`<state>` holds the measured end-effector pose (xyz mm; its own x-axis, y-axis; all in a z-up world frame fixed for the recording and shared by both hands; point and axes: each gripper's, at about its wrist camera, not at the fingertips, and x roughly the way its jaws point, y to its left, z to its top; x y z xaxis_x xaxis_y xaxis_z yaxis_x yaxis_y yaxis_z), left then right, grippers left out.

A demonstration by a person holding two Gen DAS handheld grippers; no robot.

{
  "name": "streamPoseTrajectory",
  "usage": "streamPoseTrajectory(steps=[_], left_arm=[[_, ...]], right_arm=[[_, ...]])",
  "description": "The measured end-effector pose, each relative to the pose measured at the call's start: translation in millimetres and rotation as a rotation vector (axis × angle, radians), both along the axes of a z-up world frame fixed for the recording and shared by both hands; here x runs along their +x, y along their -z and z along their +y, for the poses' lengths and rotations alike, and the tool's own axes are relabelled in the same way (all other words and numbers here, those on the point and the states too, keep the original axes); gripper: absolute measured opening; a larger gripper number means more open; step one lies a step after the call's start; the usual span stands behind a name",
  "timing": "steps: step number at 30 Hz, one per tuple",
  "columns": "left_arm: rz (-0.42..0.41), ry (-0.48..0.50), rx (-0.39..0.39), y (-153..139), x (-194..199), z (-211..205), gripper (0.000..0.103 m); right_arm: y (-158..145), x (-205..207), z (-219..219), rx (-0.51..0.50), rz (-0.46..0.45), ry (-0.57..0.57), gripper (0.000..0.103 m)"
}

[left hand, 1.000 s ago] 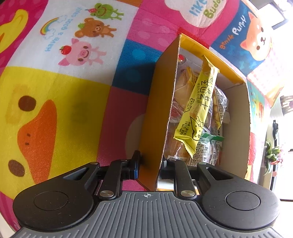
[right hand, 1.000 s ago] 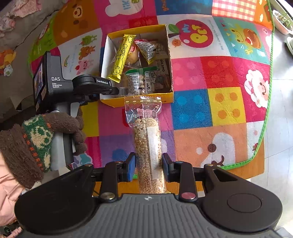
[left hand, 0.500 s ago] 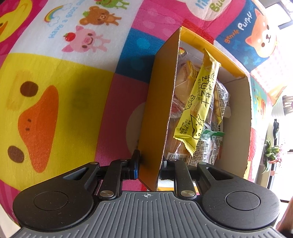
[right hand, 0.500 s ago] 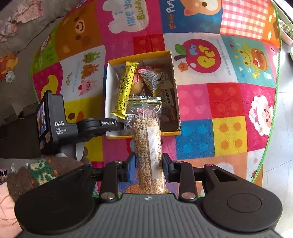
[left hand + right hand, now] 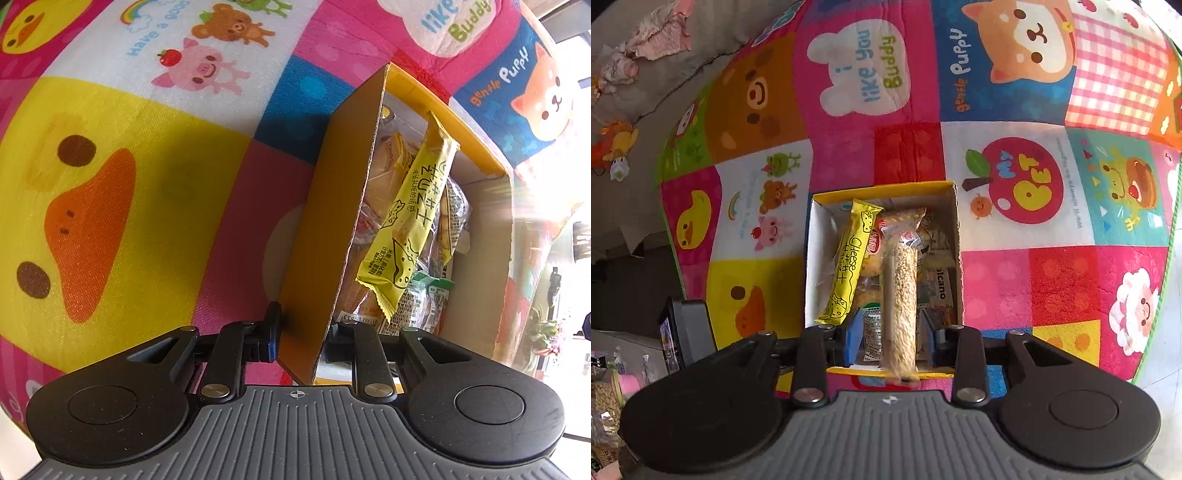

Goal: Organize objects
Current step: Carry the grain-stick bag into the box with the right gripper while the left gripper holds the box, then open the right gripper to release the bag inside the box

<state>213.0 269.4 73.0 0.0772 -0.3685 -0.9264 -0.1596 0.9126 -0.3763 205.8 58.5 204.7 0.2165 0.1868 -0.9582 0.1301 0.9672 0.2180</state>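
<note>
Right wrist view: your right gripper (image 5: pixel 891 334) is opening, pads clear of the grain bag (image 5: pixel 899 295) hanging between them over the box (image 5: pixel 955 236). That bag looks soft, slack and shifty; take it mid-length, not by its thin sealed top. Your left gripper (image 5: pixel 301 334) pinches the box wall (image 5: pixel 332 221), stiff cardboard that could crease.

Right gripper (image 5: pixel 890 338) is pointing down over a yellow-rimmed cardboard box (image 5: pixel 886 186), its jaws opening. A clear bag of grain (image 5: pixel 899 291) is hanging between the blue pads, gaps showing on both sides. A yellow cheese bar (image 5: pixel 849 264) is lying at 10 o'clock of the bag (other wrapped snacks beneath). A cartoon play mat (image 5: pixel 997 288) is lying under the box.
</note>
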Motion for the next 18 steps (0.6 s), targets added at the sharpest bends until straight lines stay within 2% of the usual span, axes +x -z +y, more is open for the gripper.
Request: streamPoseTrajectory(steps=[9, 15, 18], left_arm=[[-0.004, 0.01, 0.035, 0, -1, -7, 0.022], [0.008, 0.002, 0.048, 0, 0, -12, 0.022], [0.014, -0.007, 0.053, 2, 8, -16, 0.022]], right_arm=[[23, -34, -19, -0.016, 0.061, 0.01, 0.033], [61, -71, -21, -0.098, 0.14, -0.065, 0.033], [75, -79, -20, -0.118, 0.147, -0.103, 0.033]])
